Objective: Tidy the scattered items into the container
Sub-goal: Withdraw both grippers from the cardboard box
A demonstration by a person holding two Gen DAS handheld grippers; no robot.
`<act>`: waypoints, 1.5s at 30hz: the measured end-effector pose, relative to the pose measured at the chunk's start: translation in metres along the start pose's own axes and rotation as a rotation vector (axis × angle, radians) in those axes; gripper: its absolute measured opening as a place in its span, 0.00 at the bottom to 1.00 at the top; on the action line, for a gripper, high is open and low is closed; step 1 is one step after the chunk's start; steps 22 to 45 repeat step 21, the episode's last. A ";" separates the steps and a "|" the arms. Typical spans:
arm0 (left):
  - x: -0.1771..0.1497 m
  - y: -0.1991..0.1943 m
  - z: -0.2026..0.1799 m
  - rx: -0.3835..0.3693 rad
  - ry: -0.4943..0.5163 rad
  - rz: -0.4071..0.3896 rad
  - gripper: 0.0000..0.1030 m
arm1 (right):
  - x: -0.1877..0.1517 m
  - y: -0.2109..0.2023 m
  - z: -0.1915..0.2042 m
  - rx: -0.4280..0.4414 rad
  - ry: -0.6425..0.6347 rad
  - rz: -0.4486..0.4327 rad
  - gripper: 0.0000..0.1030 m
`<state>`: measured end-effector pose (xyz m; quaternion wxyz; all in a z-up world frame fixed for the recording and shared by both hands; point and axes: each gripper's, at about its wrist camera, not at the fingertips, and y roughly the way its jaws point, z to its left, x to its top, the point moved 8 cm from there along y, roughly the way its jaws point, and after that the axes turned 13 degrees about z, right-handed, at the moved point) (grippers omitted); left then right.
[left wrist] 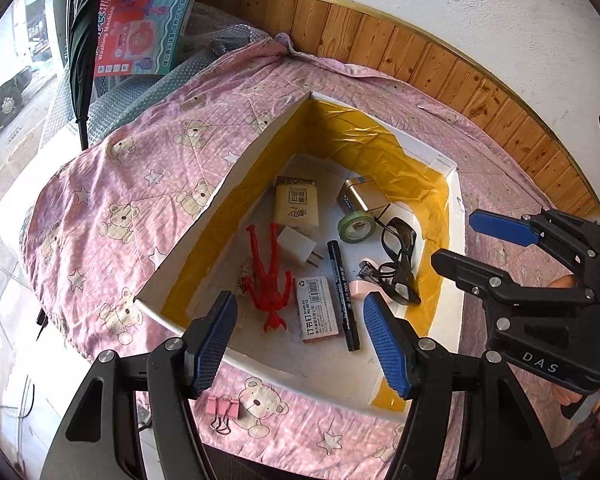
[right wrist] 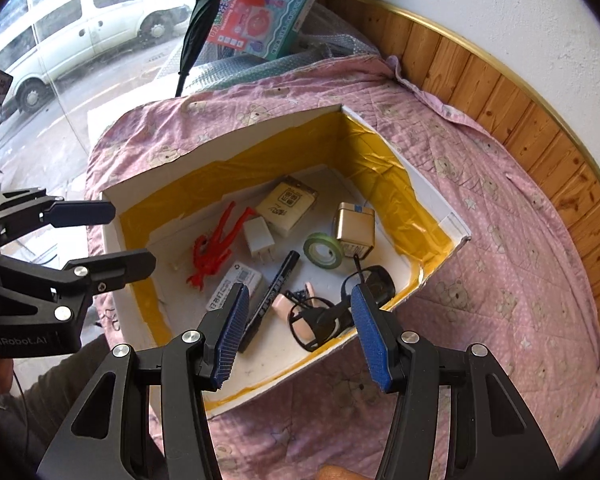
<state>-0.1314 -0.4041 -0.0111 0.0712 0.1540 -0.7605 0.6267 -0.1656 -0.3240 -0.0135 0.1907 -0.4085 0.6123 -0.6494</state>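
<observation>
Your left gripper (left wrist: 302,340) stands wide apart, blue pads bare, nothing between them. It hangs over the near corner of the box (left wrist: 260,140). Your right gripper (right wrist: 296,330) is likewise spread wide and empty, over the box's near edge and the glasses (right wrist: 332,308).

Between the left fingers, in the left wrist view: red figure (left wrist: 270,276), staple box (left wrist: 316,306), black marker (left wrist: 343,300), all lying flat on the white box floor. The marker lies just beside the staple box.

Further in: white charger plug (left wrist: 298,246) touching the figure's legs, tissue pack (left wrist: 296,202) behind it, green tape roll (left wrist: 355,227) against a gold tin (left wrist: 362,196). The glasses lie on the right side, over a pink item (left wrist: 360,288) and a small metal clipper; exact contact there is hard to tell.

Box walls are lined with yellow tape. The box sits on a pink bear-print cloth (left wrist: 140,184).

One task item outside: pink binder clips (left wrist: 222,408) on the cloth, just beside the box's near wall, below your left finger.

Beyond the cloth: a toy carton (left wrist: 140,20) and a folded dark umbrella (left wrist: 82,40). A white van (right wrist: 80,28) shows outside.
</observation>
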 end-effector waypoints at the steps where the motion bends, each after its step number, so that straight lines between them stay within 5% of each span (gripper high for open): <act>1: -0.002 -0.004 -0.001 -0.001 0.004 -0.007 0.65 | -0.005 -0.002 0.002 0.004 -0.006 0.007 0.55; 17: -0.041 -0.052 -0.017 0.002 0.059 -0.072 0.66 | -0.052 -0.024 0.037 0.036 -0.049 0.053 0.55; 45: -0.047 -0.060 -0.021 -0.002 0.069 -0.086 0.66 | -0.055 -0.030 0.044 0.020 -0.062 0.054 0.55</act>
